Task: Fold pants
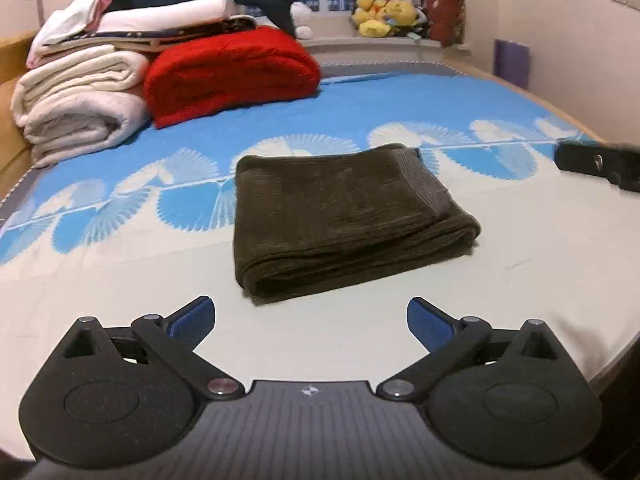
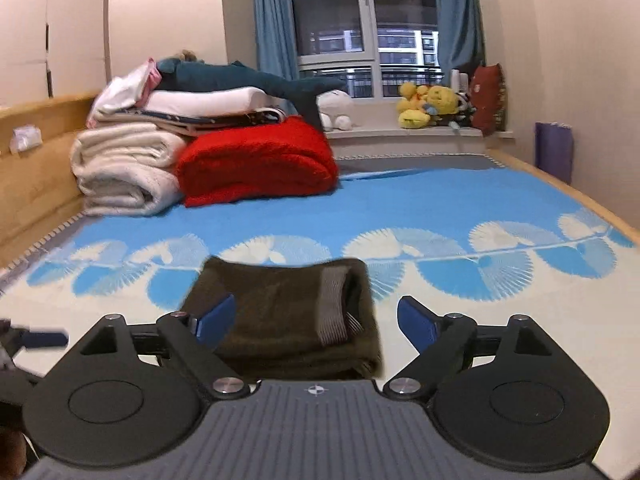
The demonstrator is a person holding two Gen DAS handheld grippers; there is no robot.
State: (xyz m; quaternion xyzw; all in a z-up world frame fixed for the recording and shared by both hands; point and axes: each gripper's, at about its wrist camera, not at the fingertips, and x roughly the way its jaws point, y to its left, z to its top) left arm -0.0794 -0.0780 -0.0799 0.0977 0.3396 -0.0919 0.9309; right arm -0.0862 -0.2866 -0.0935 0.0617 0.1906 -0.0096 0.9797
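The pants (image 1: 344, 220) are lying on the bed (image 1: 520, 260) as a compact, dark olive, ribbed bundle, several layers thick, with the grey waistband (image 1: 434, 188) turned up along its right side. The bundle is sitting on the pale near part of the bedspread, just short of the blue fan-patterned band, and nothing is touching it.

The left tool (image 1: 310, 322) is hovering over bare bedspread near the bundle's near edge, its blue pads spread wide apart with nothing between them. The right tool (image 2: 316, 320) is likewise standing with its pads apart; in the right wrist view the bundle is showing through the gap, but the pads are not pressing on it, and the picture is too blurred to tell whether it is lying between them or beyond them.

The folding is judged to be complete or very nearly so. The risks from here:

- A pad or linkage could be catching the raised waistband or the rolled near edge while a tool is moving close by, dragging the top layer open.
- The thick, springy stack could be relaxing and fanning out on its own, as no weight is resting on it.
- A further grasp taking only the upper layers would be peeling the fold apart instead of lifting the whole bundle.

The red blanket (image 1: 232, 74) and white bedding (image 1: 80, 108) at the far left are lying well apart from the bundle.
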